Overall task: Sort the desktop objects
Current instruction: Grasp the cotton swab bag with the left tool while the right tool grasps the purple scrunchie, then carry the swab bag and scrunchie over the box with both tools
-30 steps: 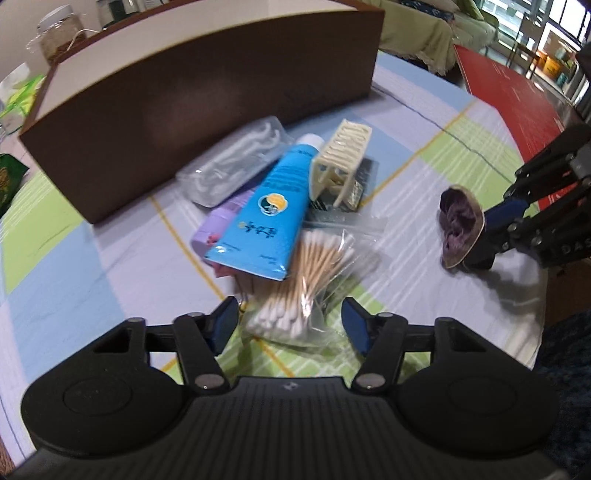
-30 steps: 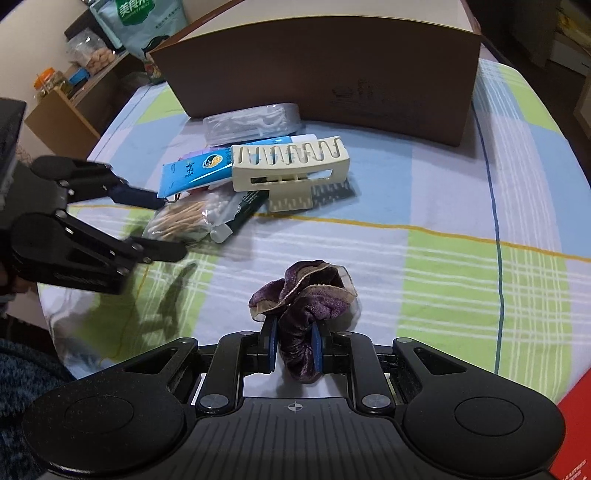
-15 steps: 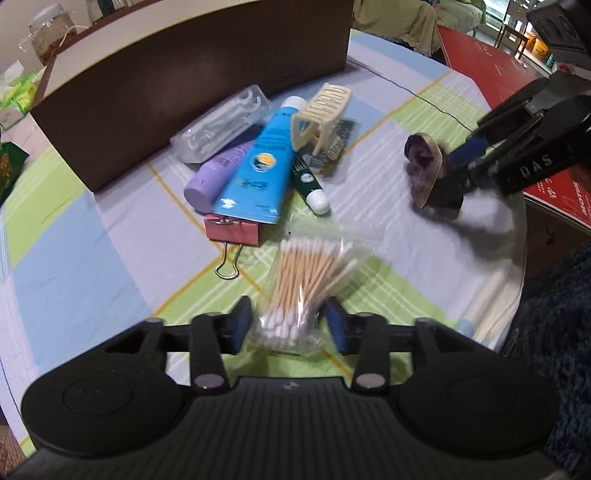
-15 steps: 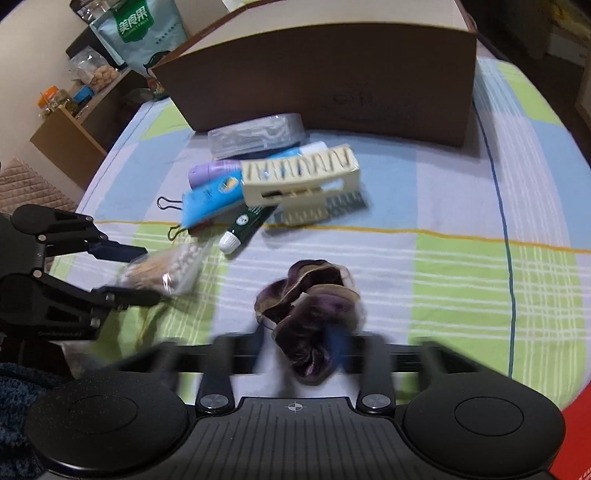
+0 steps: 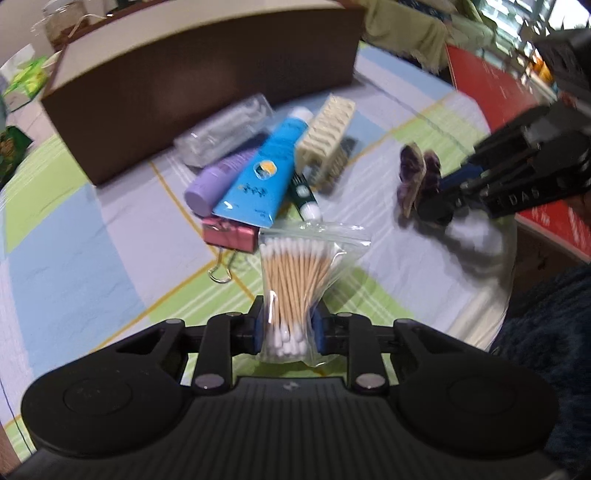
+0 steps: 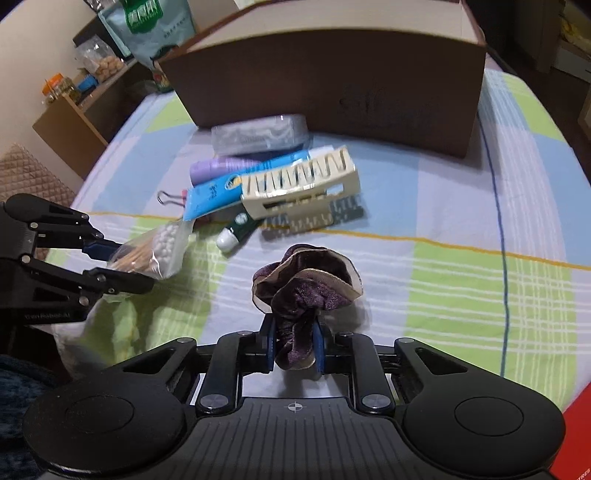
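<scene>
Grippers both loaded: your left gripper is clamping the cotton swab bag, your right gripper is pinching the purple scrunchie.

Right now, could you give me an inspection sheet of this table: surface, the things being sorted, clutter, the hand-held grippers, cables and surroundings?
Surface: checked cloth in blue, green and lilac, on a table.
Job's things: swab bag and scrunchie, both held; blue tube, purple bottle, cream clip, green stick, pink binder clip and clear pack piled before the brown box.
Clutter: nothing seen beyond the pile.
Grippers: left hand-held gripper shut on swab bag; right hand-held gripper shut on scrunchie.
Cables: thin dark line across the cloth; cannot tell if cable or stripe.
Surroundings: wooden shelf with jars, green pouch.
</scene>
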The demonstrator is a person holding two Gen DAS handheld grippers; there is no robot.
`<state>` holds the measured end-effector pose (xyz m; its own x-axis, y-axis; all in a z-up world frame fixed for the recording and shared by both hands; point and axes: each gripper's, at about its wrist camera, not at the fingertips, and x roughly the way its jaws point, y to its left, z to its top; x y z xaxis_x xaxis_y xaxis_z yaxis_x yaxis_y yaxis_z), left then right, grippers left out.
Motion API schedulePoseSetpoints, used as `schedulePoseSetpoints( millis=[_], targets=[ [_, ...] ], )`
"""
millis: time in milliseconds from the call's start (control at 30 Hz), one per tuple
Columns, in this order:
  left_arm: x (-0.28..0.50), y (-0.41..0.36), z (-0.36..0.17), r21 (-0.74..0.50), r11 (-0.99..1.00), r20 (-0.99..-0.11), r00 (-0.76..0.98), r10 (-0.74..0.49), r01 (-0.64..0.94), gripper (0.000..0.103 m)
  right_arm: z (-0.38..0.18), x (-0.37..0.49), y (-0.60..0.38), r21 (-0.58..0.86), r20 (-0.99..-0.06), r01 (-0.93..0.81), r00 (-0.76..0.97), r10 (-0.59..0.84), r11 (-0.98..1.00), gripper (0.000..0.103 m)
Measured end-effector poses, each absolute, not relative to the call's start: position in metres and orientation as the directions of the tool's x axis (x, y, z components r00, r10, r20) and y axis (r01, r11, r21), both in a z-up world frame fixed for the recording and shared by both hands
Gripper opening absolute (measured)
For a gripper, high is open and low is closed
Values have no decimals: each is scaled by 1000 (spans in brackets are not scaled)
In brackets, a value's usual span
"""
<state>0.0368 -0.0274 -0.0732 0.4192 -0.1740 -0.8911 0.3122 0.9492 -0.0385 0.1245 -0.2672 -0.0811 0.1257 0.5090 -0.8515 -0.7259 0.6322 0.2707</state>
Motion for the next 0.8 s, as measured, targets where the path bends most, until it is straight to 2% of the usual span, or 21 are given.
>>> schedulePoseSetpoints(
  millis=[467,800],
  targets=[
    [47,-19,5,-49,959,-795,570,-205,278,20,-23,141,-273,328,-779,-732,149,609,598,19],
    [76,-5,31,-12,979,-785,604,-136,205,20,9,164,-266,304,-768,-768,153,622,563,19]
  ],
)
